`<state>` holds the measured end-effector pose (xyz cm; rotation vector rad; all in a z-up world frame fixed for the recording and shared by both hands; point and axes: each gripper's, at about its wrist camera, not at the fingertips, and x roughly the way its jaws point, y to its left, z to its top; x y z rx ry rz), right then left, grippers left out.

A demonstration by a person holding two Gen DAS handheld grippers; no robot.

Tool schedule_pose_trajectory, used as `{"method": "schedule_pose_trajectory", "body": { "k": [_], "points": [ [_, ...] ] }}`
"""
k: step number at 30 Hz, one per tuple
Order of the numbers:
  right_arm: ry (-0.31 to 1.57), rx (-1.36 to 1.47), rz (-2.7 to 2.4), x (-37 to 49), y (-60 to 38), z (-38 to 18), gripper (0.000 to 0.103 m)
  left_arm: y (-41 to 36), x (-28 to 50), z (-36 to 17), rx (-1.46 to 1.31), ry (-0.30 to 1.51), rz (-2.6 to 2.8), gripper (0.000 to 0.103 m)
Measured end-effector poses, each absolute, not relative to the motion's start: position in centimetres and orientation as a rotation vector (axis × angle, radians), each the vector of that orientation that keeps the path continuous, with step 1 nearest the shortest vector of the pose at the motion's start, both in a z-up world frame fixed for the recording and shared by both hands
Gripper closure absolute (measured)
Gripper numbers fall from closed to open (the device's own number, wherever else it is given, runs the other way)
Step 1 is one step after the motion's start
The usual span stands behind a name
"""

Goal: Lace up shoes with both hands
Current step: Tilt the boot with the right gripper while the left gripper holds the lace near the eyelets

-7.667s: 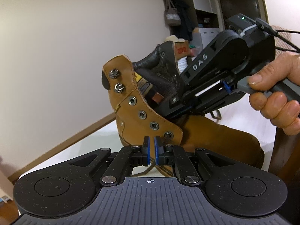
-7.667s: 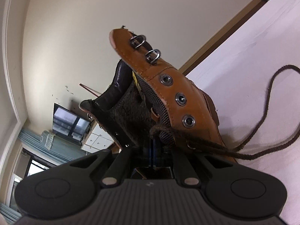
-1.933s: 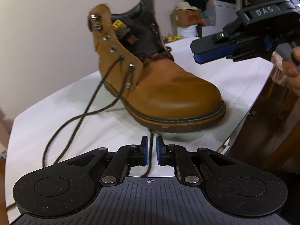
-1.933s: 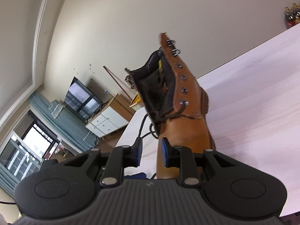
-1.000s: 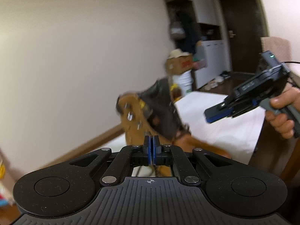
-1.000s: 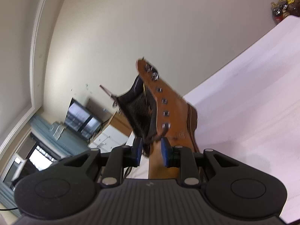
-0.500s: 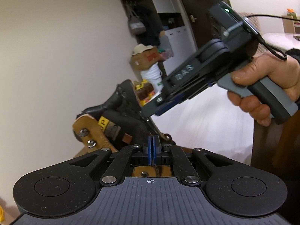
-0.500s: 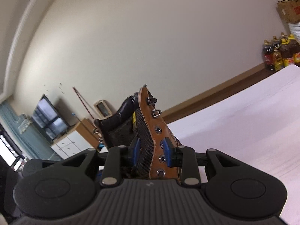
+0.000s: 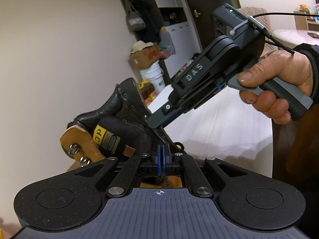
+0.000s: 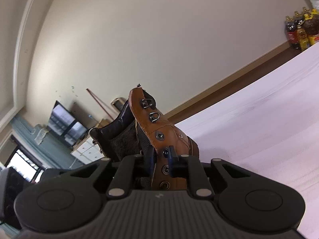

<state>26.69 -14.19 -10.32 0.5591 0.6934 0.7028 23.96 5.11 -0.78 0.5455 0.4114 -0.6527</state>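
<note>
Tan boot point(image 10: 169, 137) upright on white table point(image 10: 259, 129), just ahead of both grippers.

Right gripper point(image 10: 161, 159): jaws have just been closing, now clamped across eyelet flap point(image 10: 159, 131), one pad inside, one outside. Likely steadies flap, keeps eyelets presented for threading.

Left gripper point(image 9: 161, 159): pads pressed together; dark strand seems to sit below them, likely lace end, cannot confirm. Held close above boot tongue point(image 9: 131, 133), near side, probably ready to feed next eyelet.

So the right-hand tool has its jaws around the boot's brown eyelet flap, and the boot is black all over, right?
Not quite: the boot is tan brown leather with a black collar and tongue, as the right wrist view shows. The right gripper does have its jaws around the eyelet flap.
</note>
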Motion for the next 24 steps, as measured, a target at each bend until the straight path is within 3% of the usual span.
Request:
{"method": "schedule_pose_trajectory", "body": {
  "k": [24],
  "points": [
    [0.693,0.598,0.775,24.5,-19.2,-9.7,0.091,3.3,27.4,-2.2,0.750,0.461,-0.704,0.101]
  ]
}}
